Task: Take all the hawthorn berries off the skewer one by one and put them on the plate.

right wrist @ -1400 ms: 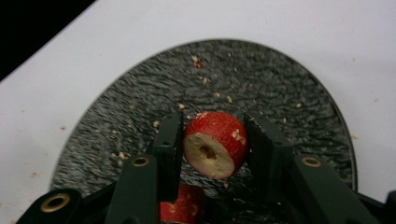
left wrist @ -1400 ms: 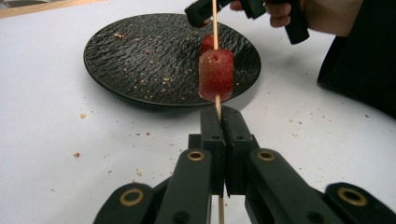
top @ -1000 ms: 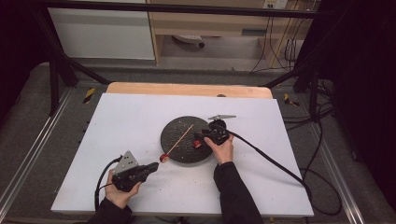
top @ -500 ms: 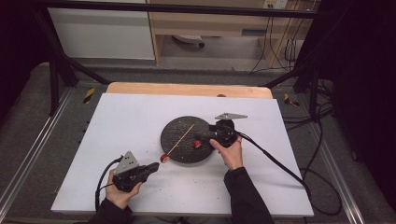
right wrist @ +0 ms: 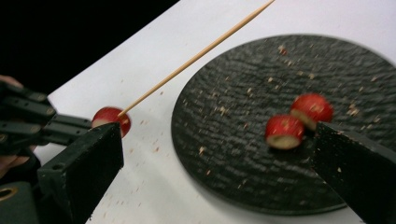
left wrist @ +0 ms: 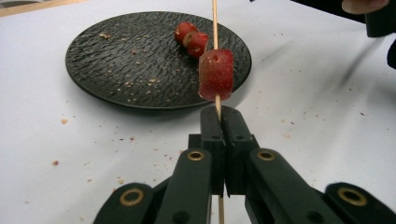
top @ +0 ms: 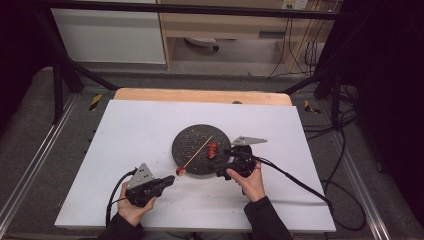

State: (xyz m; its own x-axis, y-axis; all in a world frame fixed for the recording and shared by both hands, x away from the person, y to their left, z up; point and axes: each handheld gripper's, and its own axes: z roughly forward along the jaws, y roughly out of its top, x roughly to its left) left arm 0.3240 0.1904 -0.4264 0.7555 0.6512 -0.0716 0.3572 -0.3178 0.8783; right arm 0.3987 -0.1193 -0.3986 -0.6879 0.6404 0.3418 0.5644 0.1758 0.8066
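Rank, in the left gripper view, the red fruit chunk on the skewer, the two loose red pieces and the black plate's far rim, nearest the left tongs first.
1. Red fruit chunk on the wooden skewer, just above the left tongs.
2. Two loose red fruit pieces, on the plate's right half.
3. Far rim of the black textured plate, at the top.

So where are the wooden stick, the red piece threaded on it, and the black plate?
Wooden stick (left wrist: pixel 215 18), left gripper view, bare shaft above the piece.
Threaded red piece (left wrist: pixel 215 74), left gripper view, its side.
Black plate (top: pixel 187 145), high view, bare left part.
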